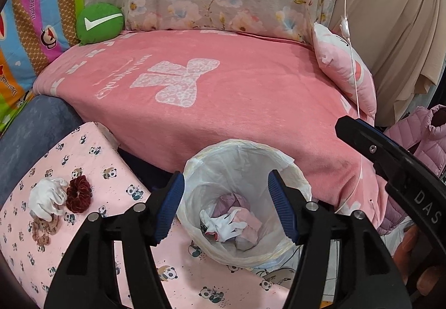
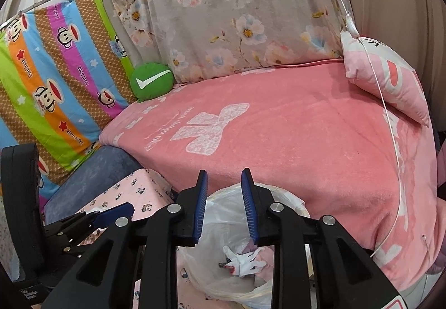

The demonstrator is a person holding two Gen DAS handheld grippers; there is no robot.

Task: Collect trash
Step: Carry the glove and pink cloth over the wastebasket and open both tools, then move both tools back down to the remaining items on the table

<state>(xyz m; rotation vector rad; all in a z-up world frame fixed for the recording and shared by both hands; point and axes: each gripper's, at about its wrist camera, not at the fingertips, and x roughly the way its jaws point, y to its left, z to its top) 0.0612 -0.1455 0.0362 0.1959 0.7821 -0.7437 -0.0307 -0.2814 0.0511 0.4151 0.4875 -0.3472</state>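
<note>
A small bin lined with a white plastic bag (image 1: 295,183) stands in front of the pink bed; it shows in the right wrist view too (image 2: 223,219). Inside lie a white glove (image 1: 227,225) and pink scraps. My left gripper (image 1: 225,208) is open and empty, its jaws either side of the bin mouth above it. My right gripper (image 2: 224,205) is open and empty above the same bin. On the panda-print cover (image 1: 117,225) at the left lie a white glove (image 1: 46,198), a dark red scrunchie (image 1: 79,193) and a brownish scrap (image 1: 41,231).
A pink blanket (image 1: 223,102) covers the bed behind the bin. A green check-mark cushion (image 1: 99,23) sits at its back left and a pink pillow (image 1: 345,69) at the right, with a white cable (image 1: 355,80) hanging past it. A pink jacket (image 1: 418,139) lies far right.
</note>
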